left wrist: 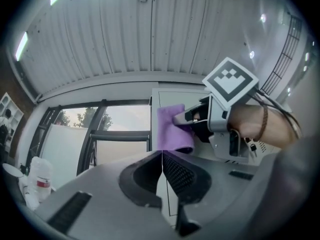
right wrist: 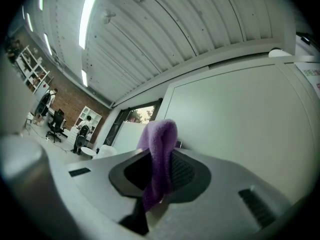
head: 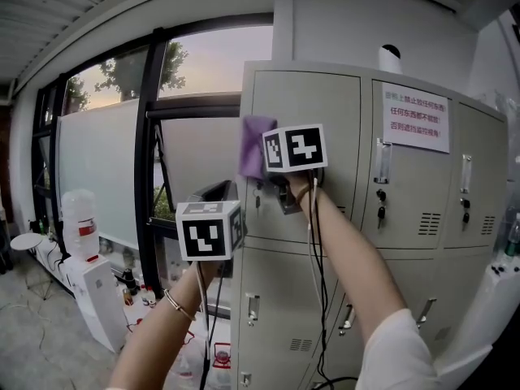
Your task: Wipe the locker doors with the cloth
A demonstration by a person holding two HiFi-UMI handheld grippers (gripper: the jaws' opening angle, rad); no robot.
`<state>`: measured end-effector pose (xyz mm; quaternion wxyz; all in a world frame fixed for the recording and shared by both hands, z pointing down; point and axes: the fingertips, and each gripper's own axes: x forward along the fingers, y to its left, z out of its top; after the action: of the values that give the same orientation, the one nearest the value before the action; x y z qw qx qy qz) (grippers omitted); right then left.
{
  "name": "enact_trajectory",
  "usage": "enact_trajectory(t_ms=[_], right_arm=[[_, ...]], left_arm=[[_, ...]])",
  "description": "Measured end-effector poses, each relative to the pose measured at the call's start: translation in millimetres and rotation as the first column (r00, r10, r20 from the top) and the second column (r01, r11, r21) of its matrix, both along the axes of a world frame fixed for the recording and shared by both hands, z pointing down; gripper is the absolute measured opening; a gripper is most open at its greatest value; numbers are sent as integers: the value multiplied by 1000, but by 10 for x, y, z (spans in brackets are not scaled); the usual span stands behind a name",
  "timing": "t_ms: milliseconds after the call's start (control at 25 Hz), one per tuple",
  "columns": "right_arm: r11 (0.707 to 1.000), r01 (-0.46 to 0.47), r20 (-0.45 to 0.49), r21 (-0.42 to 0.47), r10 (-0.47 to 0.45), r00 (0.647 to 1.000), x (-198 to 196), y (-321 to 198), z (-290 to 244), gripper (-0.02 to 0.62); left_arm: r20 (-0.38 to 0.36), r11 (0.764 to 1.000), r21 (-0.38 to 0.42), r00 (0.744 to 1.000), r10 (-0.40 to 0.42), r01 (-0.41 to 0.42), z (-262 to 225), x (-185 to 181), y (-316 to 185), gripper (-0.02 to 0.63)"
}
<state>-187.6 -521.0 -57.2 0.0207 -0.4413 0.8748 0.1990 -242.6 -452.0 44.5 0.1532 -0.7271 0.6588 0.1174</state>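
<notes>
While the one purple cloth point(head: 257, 146) sits up at the left edge of the leftmost of three upper locker doors point(head: 325, 112), the right gripper point(right wrist: 159, 170) pinches it in its jaws, the folded end poking out beyond them. Second of the two, the left gripper point(left wrist: 162, 165) hangs lower, jaws pressed together on nothing.

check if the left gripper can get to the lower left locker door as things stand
Probably yes. The left gripper, jaws shut and empty, hangs close by the lower left locker door with nothing seen between them. The right gripper holds the cloth higher, at the upper door, out of its way.
</notes>
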Motion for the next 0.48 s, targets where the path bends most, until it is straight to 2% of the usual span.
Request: enact_trajectory(t_ms=[480], right_arm=[[999, -36, -41, -12, 35, 999, 286, 3, 74, 63]], left_arm=[[-11, 1000, -9, 1000, 27, -27, 15, 276, -42, 8]])
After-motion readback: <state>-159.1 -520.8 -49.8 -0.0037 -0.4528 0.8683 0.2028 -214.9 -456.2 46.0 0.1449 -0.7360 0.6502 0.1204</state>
